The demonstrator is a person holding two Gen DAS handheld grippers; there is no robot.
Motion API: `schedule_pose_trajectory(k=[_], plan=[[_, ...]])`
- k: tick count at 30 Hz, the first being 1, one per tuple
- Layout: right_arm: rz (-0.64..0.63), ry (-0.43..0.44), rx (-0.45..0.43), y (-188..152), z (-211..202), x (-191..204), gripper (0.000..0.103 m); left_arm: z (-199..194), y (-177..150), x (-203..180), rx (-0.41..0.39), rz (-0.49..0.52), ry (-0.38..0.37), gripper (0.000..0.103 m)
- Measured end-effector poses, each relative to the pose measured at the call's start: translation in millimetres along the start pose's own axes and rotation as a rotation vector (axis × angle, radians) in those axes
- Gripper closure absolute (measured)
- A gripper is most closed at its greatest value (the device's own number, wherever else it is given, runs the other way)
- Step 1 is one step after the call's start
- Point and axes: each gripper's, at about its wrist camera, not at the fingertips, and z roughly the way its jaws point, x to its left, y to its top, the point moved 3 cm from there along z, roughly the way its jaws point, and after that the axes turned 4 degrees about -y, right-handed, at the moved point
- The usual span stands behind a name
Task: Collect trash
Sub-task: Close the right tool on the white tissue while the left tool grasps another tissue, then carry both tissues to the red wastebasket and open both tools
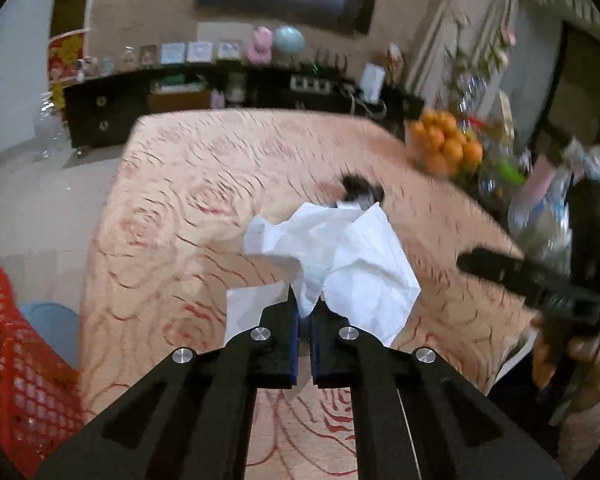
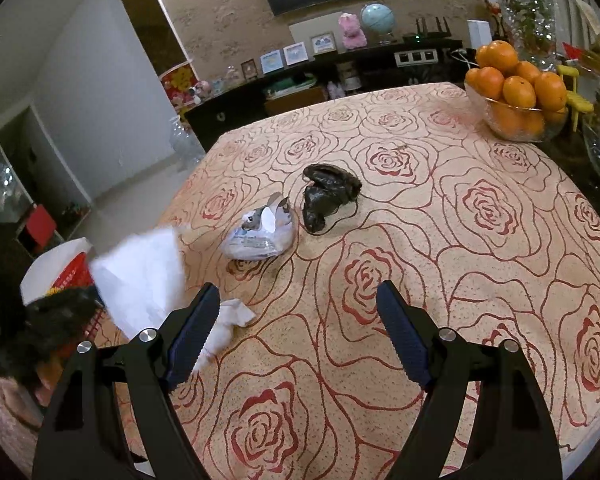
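Trash paper is hanging pinched in your left gripper, jaws clamped tight on its edge, above the counter; carry it steadily toward the red basket, while your right gripper is waiting wide open, holding nothing, near the crumpled tissue

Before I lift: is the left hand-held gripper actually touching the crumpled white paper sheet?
Touching. In the left wrist view the left hand-held gripper is shut, with a fold of the crumpled white paper sheet pinched between its blue pads.
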Motion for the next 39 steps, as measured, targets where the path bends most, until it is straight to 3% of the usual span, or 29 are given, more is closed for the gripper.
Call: schedule_pose_trajectory(k=[7, 20, 22, 24, 28, 39], plan=[[-0.076, 0.018, 0.018, -3.9, 10.4, 21.8, 0.025, -32.3, 9.7, 31.0, -0.081, -0.088, 0.054, 0.099], [-0.281, -0.008, 0.131, -30.5, 57.1, 78.2, 0.025, -54.5, 6.9, 40.9, -0.127, -0.090, 0.122, 0.099], [-0.300, -0.015, 0.145, -34.9, 63.1, 82.9, 0.030, -55.6, 6.9, 41.3, -0.130, -0.085, 0.134, 0.099], [-0.328, -0.018, 0.169, -39.7, 69.1, 87.3, 0.046, -57.8, 5.7, 43.6, -0.132, -0.083, 0.141, 0.099], [-0.355, -0.037, 0.170, -41.5, 70.1, 90.2, 0.064, -62.2, 4.4, 46.8, -0.140, -0.082, 0.155, 0.099], [-0.291, -0.030, 0.099, -26.8, 54.2, 80.9, 0.068, -74.7, 3.4, 58.1, -0.168, -0.101, 0.183, 0.099]])
